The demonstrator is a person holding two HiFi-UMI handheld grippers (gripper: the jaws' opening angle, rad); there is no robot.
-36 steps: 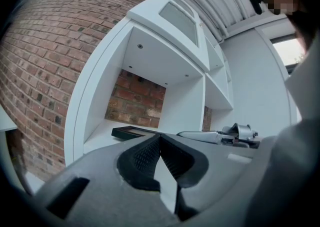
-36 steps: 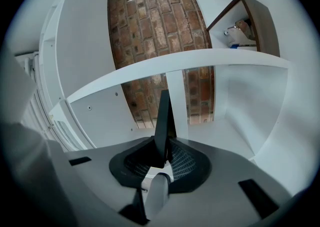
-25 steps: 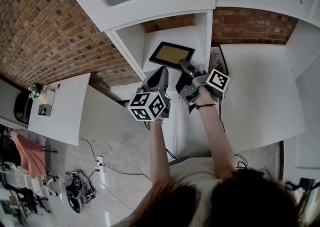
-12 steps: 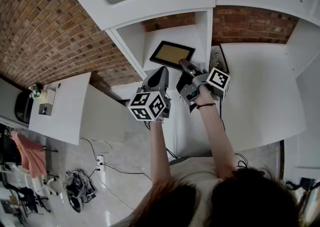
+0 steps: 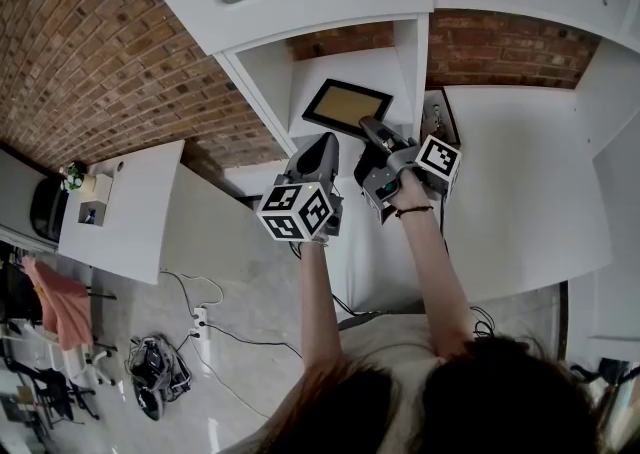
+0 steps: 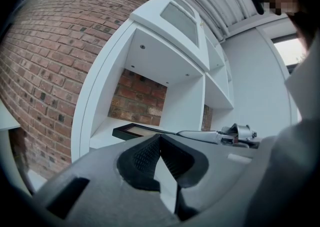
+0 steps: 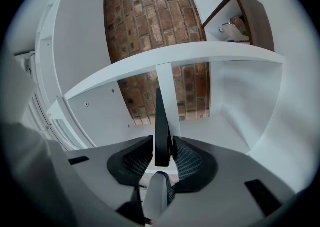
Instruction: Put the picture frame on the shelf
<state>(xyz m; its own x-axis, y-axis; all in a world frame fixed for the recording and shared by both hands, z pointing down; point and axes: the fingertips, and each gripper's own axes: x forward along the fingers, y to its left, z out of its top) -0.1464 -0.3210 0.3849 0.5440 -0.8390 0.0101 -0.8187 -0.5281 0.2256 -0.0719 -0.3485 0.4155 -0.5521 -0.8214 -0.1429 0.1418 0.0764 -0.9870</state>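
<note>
One black picture frame [image 5: 346, 107], one brown-rimmed object [image 5: 437, 117], one white shelf unit [image 5: 520, 172], two grippers, the left gripper [image 5: 325, 140] and the right gripper [image 5: 368, 126], one white side table [image 5: 130, 217]

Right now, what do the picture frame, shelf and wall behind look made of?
Picture frame: dark matte border, wood or plastic, can't tell which; the tan insert looks like card or cork.
Shelf: smooth white board, painted or laminated, with flat even faces and square edges.
Wall: bare red-brown brick, mortar lines showing.

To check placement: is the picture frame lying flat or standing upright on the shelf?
Lying flat: the picture frame shows face up, level along the shelf.
</note>
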